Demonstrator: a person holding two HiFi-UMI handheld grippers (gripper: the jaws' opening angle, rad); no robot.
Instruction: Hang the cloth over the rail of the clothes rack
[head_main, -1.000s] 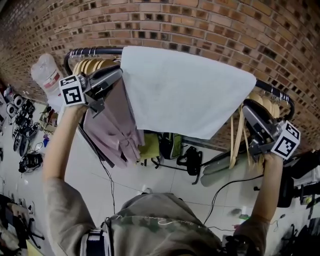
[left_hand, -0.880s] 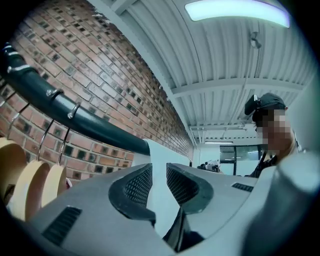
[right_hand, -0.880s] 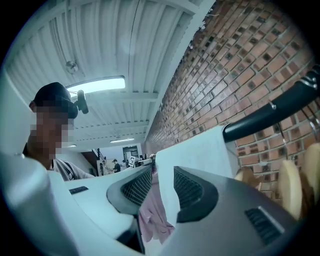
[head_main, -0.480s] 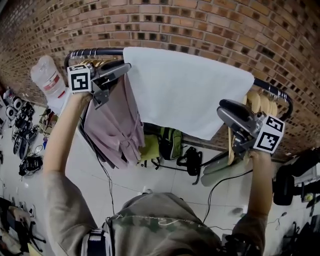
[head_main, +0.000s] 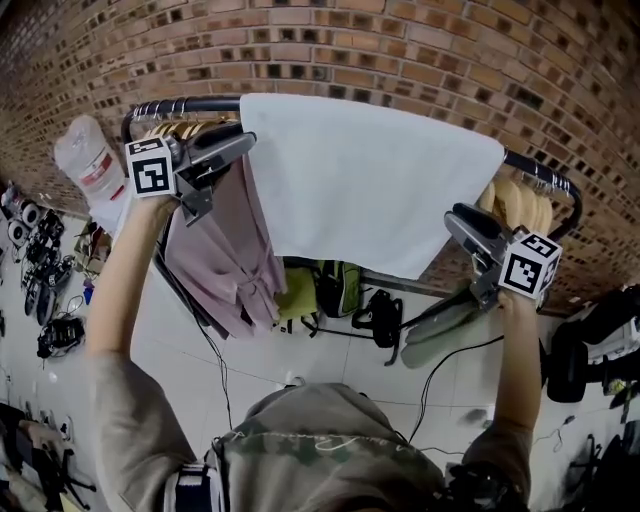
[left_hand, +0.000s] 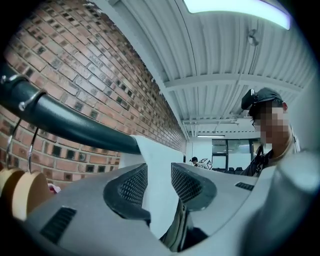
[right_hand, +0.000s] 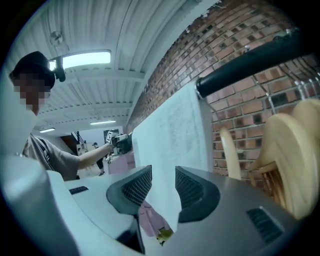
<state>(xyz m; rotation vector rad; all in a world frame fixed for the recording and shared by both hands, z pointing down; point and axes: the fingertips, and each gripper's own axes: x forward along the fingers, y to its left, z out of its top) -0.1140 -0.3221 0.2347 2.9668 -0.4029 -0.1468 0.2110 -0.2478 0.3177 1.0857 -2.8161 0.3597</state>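
White cloth (head_main: 370, 190), rail (head_main: 200, 102) middle hidden

Nothing here gives you words or numbers to read. The cube at centre left (head_main: 150, 167) and the cube at lower right (head_main: 528, 264) carry only black-and-white square patterns — no letters. The red label (head_main: 97, 171) on the white bag (head_main: 84, 143), upper left, is too small to make out.

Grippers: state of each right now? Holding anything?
Left gripper: open, jaws have just been opening; edge of the cloth shows in the gap, not pinched.
Right gripper: open, holding nothing.
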